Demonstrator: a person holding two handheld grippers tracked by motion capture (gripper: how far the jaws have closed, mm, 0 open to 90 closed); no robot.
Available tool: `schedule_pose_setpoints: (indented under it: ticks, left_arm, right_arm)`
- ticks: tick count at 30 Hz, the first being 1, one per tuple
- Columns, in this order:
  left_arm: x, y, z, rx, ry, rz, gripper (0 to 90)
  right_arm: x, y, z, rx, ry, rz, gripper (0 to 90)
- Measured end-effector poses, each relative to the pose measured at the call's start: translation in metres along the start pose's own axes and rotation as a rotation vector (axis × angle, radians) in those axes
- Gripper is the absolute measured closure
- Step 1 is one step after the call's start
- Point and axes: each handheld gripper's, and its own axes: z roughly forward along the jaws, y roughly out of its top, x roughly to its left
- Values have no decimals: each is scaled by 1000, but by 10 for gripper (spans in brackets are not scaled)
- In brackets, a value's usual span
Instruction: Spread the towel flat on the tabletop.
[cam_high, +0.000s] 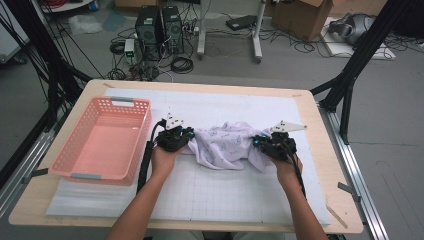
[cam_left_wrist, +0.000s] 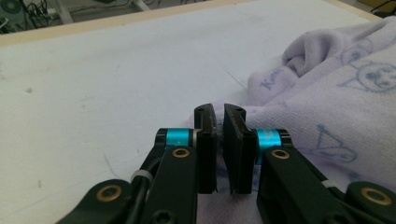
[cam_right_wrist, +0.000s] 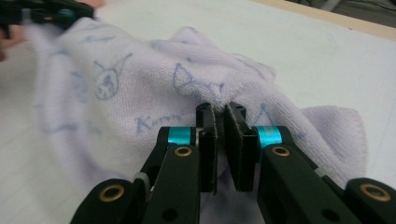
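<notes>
A lavender towel with printed blue drawings lies bunched on the white gridded mat, stretched between my two grippers. My left gripper pinches its left end; in the left gripper view the jaws stand nearly together with a fold of the towel caught between the pads. My right gripper holds the right end. In the right gripper view its jaws press on a ridge of the towel, and the left gripper shows at the far top left.
A pink plastic basket with nothing in it stands on the left part of the wooden table. Black frame posts rise at both back corners. Computers, cables and boxes lie on the floor behind the table.
</notes>
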Motion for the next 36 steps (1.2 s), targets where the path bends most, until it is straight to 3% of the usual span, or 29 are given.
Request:
schedule_pose_setpoints:
  ticks: [3, 5, 7, 10, 12, 17, 19, 23, 27, 31, 36]
  left_arm:
    - [0, -1, 2, -3, -13, -21, 627]
    - [1, -1, 2, -6, -47, -48, 513]
    - [-2, 0, -1, -4, -65, -38, 415]
    - [-9, 2, -13, -27, -83, 11, 398]
    - [-12, 0, -22, -37, -107, 22, 396]
    - [-18, -8, -47, -49, -114, 67, 391]
    - [-20, -15, -55, -32, -119, 85, 395]
    - [-22, -33, -64, -13, -166, 45, 418]
    - [-26, -50, -66, 47, -205, 36, 439]
    - [-33, -52, -58, 81, -234, 45, 440]
    - [-44, -52, -45, 125, -265, 56, 440]
  right_arm:
    - [-7, -2, 12, 33, -45, 7, 834]
    - [-11, -4, 18, 44, -72, 18, 834]
    - [-12, -6, 22, 71, -127, -9, 834]
    - [-15, -7, 26, 73, -136, 12, 831]
    - [-15, -7, 25, 77, -134, 6, 820]
    - [-13, -5, 17, 59, -119, 11, 699]
    - [-11, -5, 13, 43, -115, -10, 645]
    - [-2, -7, 3, 27, -106, -43, 601]
    - [5, -10, -15, -27, -92, -51, 578]
    - [7, -19, -33, -66, -83, -49, 578]
    - [9, -42, -53, -50, -117, -94, 577]
